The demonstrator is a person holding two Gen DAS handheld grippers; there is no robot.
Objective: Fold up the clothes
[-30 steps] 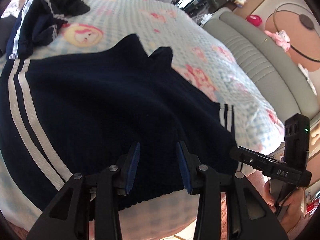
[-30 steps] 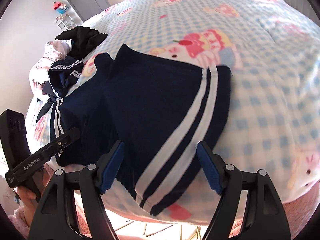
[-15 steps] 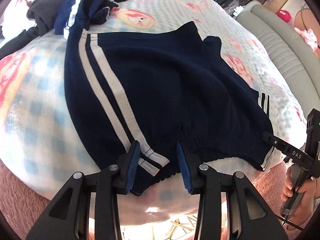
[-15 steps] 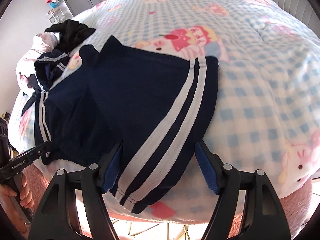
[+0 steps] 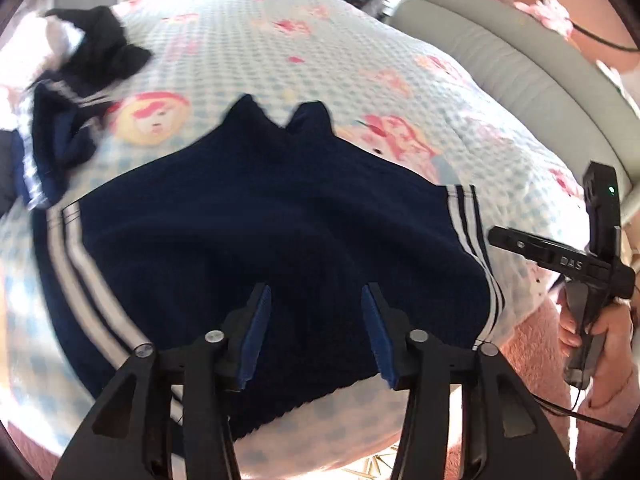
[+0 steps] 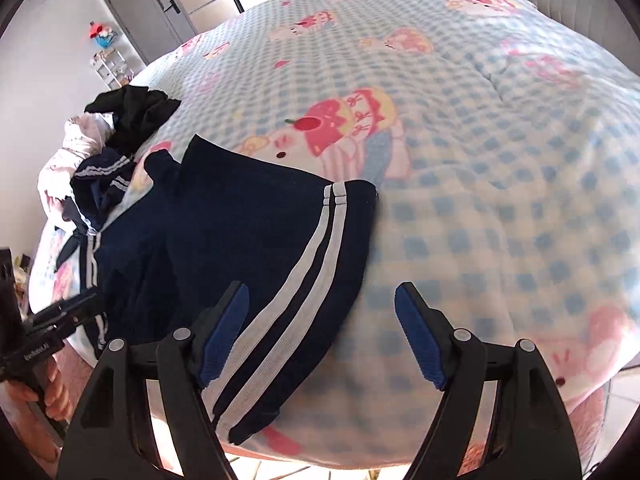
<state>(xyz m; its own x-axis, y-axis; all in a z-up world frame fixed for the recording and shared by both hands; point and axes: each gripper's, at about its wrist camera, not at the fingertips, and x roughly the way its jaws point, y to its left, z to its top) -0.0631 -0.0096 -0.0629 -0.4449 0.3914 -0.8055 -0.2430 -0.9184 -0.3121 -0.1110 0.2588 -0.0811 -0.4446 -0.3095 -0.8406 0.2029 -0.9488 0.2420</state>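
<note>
Navy knit shorts (image 5: 280,232) w/ white stripes, flat on checked blanket (image 6: 500,160).

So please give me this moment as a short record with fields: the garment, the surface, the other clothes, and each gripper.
garment: navy shorts with white side stripes, spread flat
surface: blue checked blanket with cartoon prints
other clothes: dark and pale pile beyond the shorts
left gripper: open, above the waistband middle, holding nothing
right gripper: open, above the striped side, holding nothing
</note>
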